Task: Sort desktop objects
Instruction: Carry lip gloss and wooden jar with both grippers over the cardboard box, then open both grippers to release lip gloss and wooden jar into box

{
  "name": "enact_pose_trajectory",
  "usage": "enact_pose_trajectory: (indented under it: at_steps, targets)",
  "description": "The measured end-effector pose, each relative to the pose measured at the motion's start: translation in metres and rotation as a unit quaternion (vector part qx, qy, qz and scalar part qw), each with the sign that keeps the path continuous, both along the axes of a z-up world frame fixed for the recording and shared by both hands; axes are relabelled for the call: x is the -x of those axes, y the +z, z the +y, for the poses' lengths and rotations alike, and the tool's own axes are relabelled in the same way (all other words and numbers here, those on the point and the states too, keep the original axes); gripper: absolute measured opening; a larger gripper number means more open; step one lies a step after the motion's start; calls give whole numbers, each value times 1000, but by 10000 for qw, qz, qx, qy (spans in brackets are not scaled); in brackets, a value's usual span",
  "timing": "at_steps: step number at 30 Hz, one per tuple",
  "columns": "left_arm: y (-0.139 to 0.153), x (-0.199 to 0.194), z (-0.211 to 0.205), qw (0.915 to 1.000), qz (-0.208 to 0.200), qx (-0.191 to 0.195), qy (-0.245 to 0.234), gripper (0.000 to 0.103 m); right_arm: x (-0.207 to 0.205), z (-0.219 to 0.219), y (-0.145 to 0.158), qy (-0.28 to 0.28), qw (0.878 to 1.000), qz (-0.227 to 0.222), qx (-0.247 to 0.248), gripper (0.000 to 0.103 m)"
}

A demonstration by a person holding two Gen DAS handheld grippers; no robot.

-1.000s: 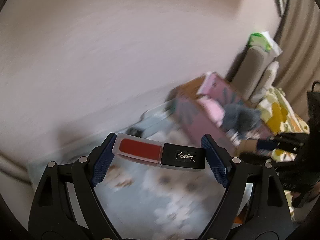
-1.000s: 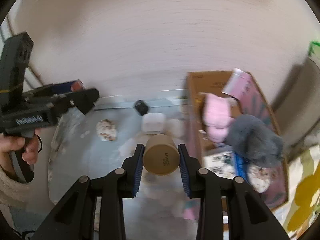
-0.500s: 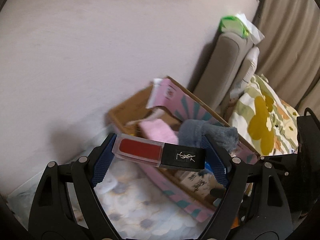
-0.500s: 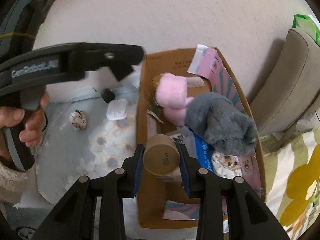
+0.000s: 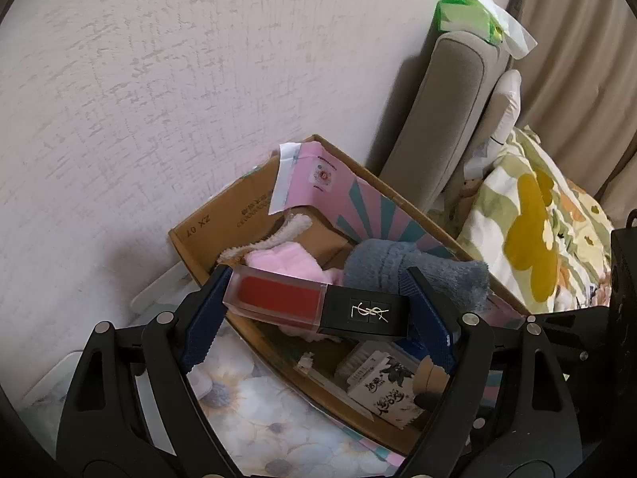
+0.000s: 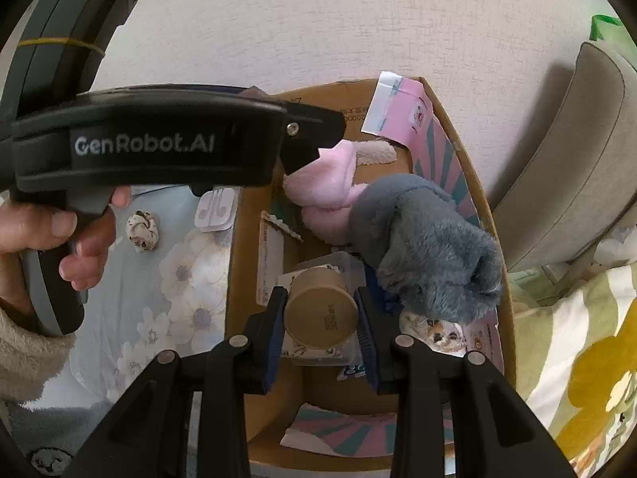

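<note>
I see a lip gloss (image 5: 316, 304) with a red clear half and a black cap bearing a gold logo, clamped between my left gripper's (image 5: 318, 310) dark blue pads. The cardboard box (image 6: 483, 215) is plain brown, its inner flap pink with teal rays. Inside the box lie a pink plush (image 6: 324, 183) and a grey fluffy one (image 6: 430, 239). Over the box, my right gripper (image 6: 320, 318) pinches a tan round jar (image 6: 320, 312). Left of the box, the cloth (image 6: 179, 279) is pale blue with white flowers. Right of the box, bedding (image 5: 533, 235) shows mustard blooms on cream and green.
</note>
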State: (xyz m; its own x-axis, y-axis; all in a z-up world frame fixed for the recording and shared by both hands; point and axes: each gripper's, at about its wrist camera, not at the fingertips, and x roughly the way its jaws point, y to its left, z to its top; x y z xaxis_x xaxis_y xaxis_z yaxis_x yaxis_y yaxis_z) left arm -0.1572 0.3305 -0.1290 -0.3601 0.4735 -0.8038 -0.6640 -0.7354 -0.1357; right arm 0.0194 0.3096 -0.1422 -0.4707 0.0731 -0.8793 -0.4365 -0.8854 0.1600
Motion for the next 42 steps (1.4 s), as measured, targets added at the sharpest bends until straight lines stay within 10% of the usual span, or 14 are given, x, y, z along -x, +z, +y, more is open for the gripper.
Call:
enact_pose_trajectory:
  at_steps: [29, 33, 42]
  targets:
    - [-12, 3, 11, 9993, -300, 163, -161, 84, 4, -2, 0, -245, 9997, -24, 26, 31]
    - [-11, 2, 16, 9992, -263, 290, -112, 102, 5, -1, -1, -406, 9990, -136, -110, 77]
    - [2, -6, 14, 9995, 7, 290, -126, 103, 2, -5, 4, -618, 9978, -84, -207, 77]
